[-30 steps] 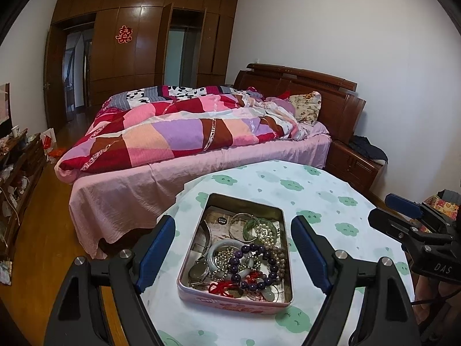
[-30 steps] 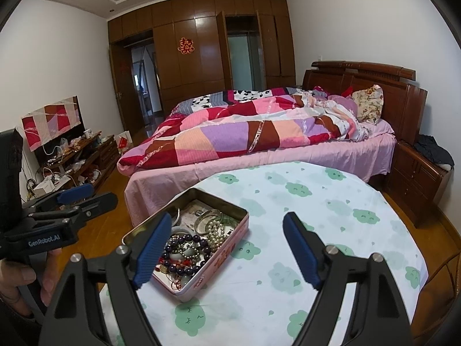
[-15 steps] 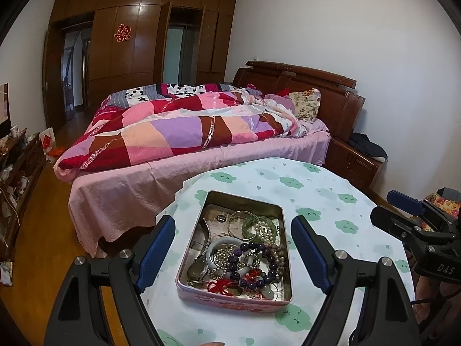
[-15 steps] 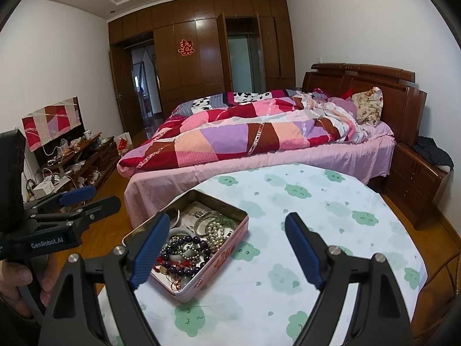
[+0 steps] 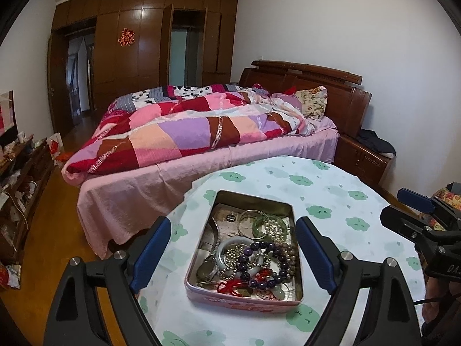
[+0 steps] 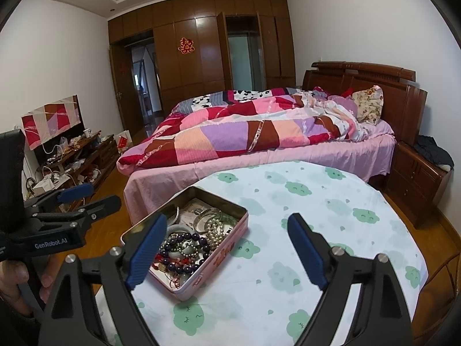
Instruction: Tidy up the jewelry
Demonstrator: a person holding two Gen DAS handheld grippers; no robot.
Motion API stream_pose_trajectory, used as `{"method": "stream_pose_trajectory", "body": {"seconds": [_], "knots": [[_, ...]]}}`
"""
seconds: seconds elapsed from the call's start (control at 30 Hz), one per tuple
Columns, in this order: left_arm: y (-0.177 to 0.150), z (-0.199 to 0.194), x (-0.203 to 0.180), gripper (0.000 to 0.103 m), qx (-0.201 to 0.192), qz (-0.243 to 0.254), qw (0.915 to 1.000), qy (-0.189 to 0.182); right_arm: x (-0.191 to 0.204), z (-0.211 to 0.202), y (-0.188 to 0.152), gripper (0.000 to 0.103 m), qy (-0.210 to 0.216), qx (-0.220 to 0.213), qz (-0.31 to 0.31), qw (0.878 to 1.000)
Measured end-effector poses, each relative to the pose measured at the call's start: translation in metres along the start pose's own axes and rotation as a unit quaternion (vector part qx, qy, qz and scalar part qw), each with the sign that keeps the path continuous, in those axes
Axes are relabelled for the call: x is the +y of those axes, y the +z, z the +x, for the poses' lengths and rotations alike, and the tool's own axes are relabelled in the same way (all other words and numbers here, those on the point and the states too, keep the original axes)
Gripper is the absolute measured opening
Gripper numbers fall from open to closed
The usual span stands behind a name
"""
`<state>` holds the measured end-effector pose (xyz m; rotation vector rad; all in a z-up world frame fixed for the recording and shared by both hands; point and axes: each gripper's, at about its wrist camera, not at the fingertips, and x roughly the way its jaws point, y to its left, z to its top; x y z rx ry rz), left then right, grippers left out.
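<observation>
Rectangular pink tin [image 5: 243, 300] of beaded bracelets [image 5: 268, 262], metal bangles, centred between spread left gripper [image 5: 233, 255] fingers. Right gripper [image 6: 227, 252] likewise open, gripping nothing; tin at its left finger, on cloth-covered round table [image 6: 317, 201].

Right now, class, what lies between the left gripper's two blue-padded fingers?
In the left wrist view, the open pink rectangular tin of tangled jewelry sits between the left gripper fingers, untouched.

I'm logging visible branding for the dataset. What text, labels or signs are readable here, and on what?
"GenRobot.AI": white print on the left tool's body.
"DAS", cut off at the picture edge: on the right tool's body.
Red double-happiness sign: on the wardrobe door.
Red lettering on the pink tin's side: too blurred to read.
</observation>
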<state>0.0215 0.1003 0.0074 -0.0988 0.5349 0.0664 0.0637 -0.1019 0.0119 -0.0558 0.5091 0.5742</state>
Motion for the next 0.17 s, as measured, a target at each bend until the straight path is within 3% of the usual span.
{"method": "stream_pose_trajectory", "body": {"seconds": [0.17], "knots": [[0.0, -0.0002, -0.0015, 0.088, 0.0, 0.003, 1.0, -0.005, -0.0036, 0.0046, -0.0041, 0.089, -0.003, 0.005, 0.0, 1.0]]}}
